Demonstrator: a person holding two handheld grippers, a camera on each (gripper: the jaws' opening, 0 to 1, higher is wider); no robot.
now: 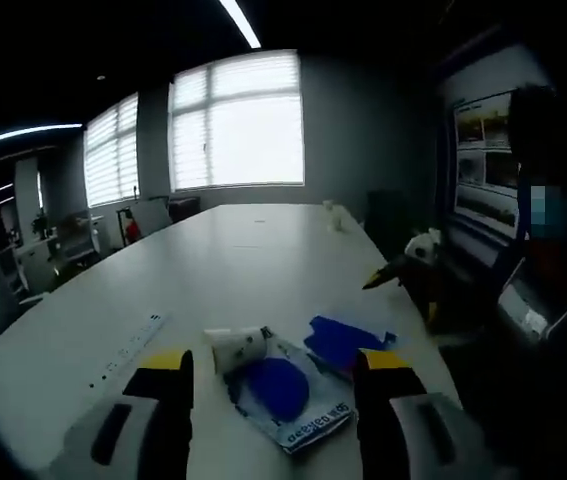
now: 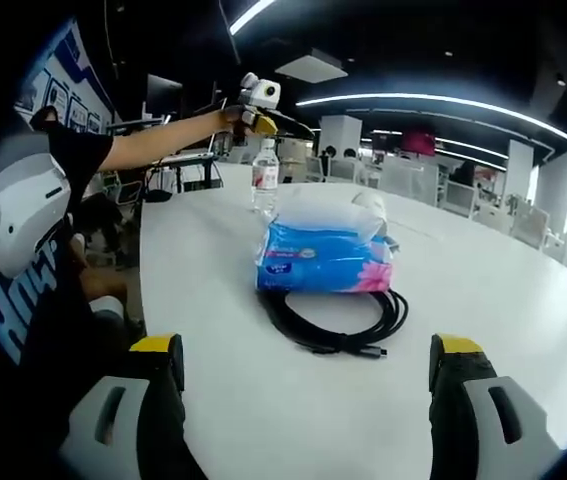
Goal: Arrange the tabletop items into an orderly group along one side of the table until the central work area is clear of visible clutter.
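Between the wide-open, empty jaws of the left gripper lies a flat crinkly plastic packet with a big blue circle printed on it, and a small white cup on its side touches its far edge. Just beyond the right jaw sits a crumpled dark-blue wrapper. All three look very light and limp: the packet would probably slide on the smooth white tabletop rather than lift, so pinching a raised edge seems wiser; the cup would likely crush if squeezed hard.

In the right gripper view, the right gripper is likewise spread wide with nothing held. Ahead, centred between its jaws, a coiled black cable lies against a soft blue-and-pink tissue pack; a clear plastic water bottle stands beyond. The pack should squash easily; grasp it across its narrow sides.
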